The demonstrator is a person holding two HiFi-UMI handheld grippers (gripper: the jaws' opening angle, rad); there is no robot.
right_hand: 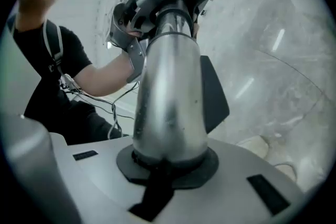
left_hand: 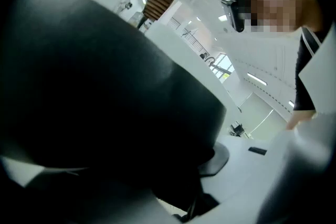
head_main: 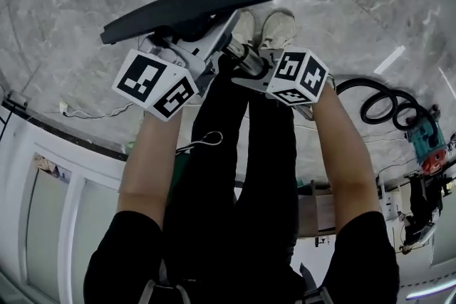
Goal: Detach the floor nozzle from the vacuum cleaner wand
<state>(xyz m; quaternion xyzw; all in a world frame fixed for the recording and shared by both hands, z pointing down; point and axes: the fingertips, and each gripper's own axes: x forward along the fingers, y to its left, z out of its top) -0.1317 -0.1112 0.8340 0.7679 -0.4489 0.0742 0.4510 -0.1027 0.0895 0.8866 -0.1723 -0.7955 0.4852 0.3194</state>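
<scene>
The dark floor nozzle [head_main: 199, 3] hangs crosswise above the marble floor, its grey neck running down into the silver wand [head_main: 246, 59]. My left gripper [head_main: 184, 48] is shut on the nozzle's neck; in the left gripper view the nozzle's dark body [left_hand: 105, 92] fills most of the picture and covers part of the black pad [left_hand: 216, 157]. My right gripper [head_main: 251, 71] is shut on the wand. In the right gripper view the wand [right_hand: 168, 97] stands pressed on the round black pad [right_hand: 168, 168], with the nozzle's plate [right_hand: 216, 93] behind it.
The person's white shoes [head_main: 274, 28] stand just beyond the wand. A coiled black hose [head_main: 388, 102] and a teal vacuum body [head_main: 427, 142] lie at the right. A thin white cable [head_main: 85, 112] runs over the floor at the left, beside a white wall panel [head_main: 50, 210].
</scene>
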